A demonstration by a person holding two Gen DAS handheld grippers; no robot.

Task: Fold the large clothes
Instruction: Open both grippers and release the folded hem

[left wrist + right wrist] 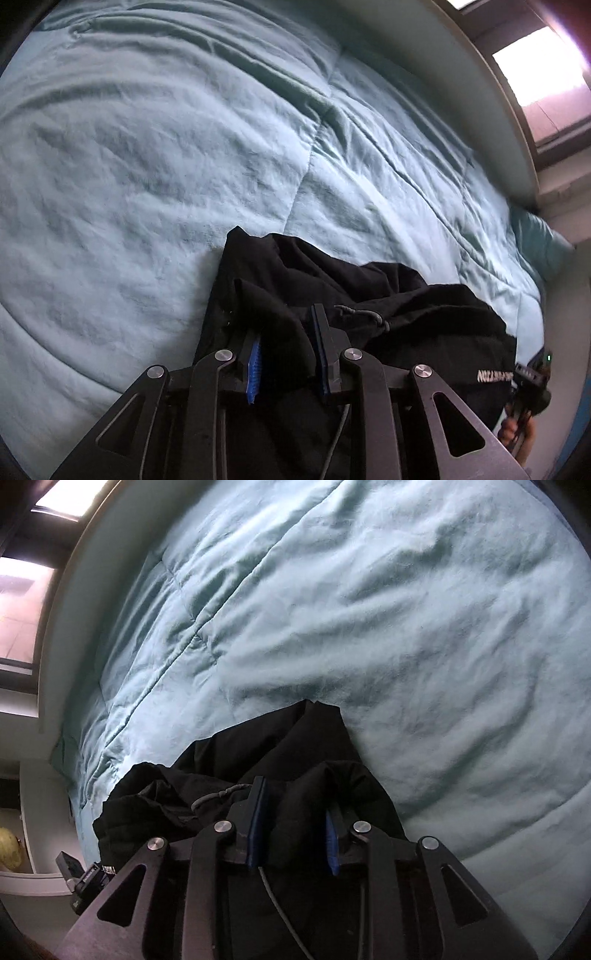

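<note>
A black garment lies bunched on the light teal comforter, with a grey drawstring and white lettering showing. My left gripper is slightly open; a fold of the black cloth hangs loosely between its blue pads. In the right wrist view the same garment rises to a point on the comforter. There my right gripper is also slightly open, with a ridge of cloth between its pads. Each view shows the other gripper at the garment's far end.
The comforter spreads wide and wrinkled beyond the garment in both views. A pale wall or bed edge runs along the far side under bright windows. A hand holds the right tool. A yellowish object sits on a shelf at the left.
</note>
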